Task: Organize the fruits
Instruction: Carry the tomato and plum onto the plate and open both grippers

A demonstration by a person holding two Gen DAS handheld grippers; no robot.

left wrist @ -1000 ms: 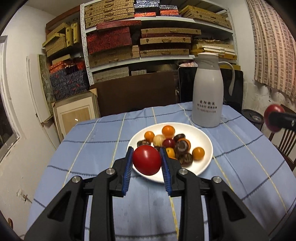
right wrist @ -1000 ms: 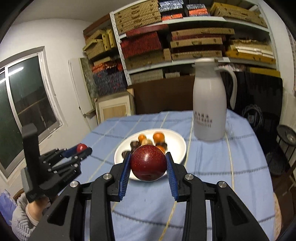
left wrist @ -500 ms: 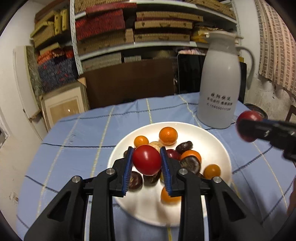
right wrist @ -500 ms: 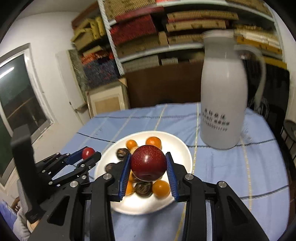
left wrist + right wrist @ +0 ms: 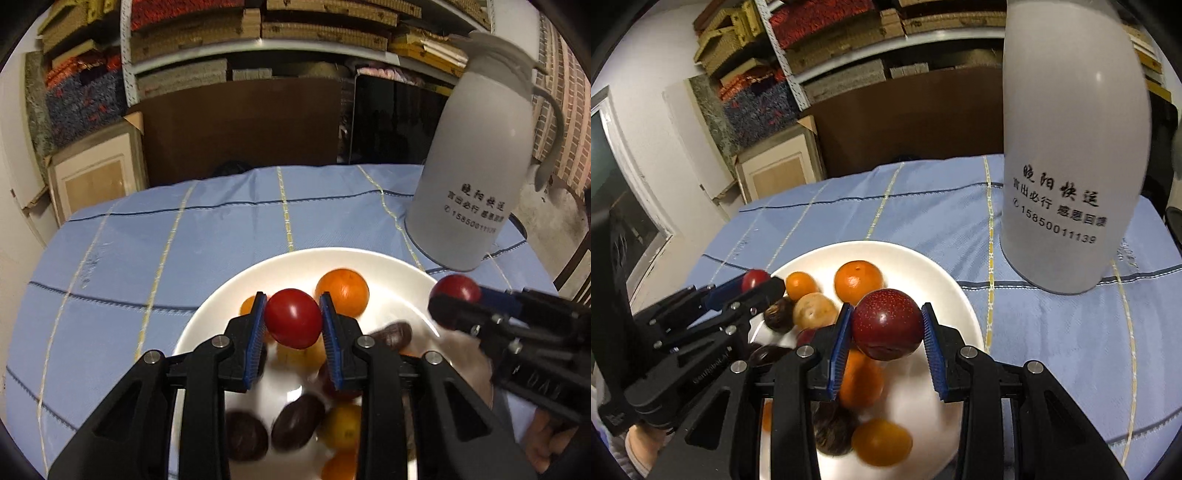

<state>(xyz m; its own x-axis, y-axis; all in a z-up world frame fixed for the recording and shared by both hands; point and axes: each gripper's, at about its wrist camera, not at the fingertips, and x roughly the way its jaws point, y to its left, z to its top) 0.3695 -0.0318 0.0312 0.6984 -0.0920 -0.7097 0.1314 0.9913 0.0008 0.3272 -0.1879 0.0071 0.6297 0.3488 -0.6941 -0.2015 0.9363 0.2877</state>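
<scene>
A white plate (image 5: 258, 273) (image 5: 923, 266) on the blue tablecloth holds several small oranges, dark chestnut-like fruits and a pale round fruit (image 5: 814, 310). My left gripper (image 5: 293, 319) is shut on a small red tomato (image 5: 293, 317) and hangs over the plate's near left part. My right gripper (image 5: 886, 325) is shut on a dark red speckled plum (image 5: 886, 323) above the plate's right half. Each gripper shows in the other's view: the right gripper (image 5: 456, 295) with its plum at the right, the left gripper (image 5: 755, 282) with its tomato at the left.
A tall white thermos jug (image 5: 476, 166) (image 5: 1075, 147) stands on the tablecloth (image 5: 184, 240) just beyond the plate's far right rim. Shelves of boxes (image 5: 240, 37), a brown board and a framed picture (image 5: 92, 177) stand behind the table. A hand (image 5: 635, 443) shows at the lower left.
Both grippers have come forward and down over the plate, still holding their fruits. The plate and jug now loom much larger, and the two grippers are closer together.
</scene>
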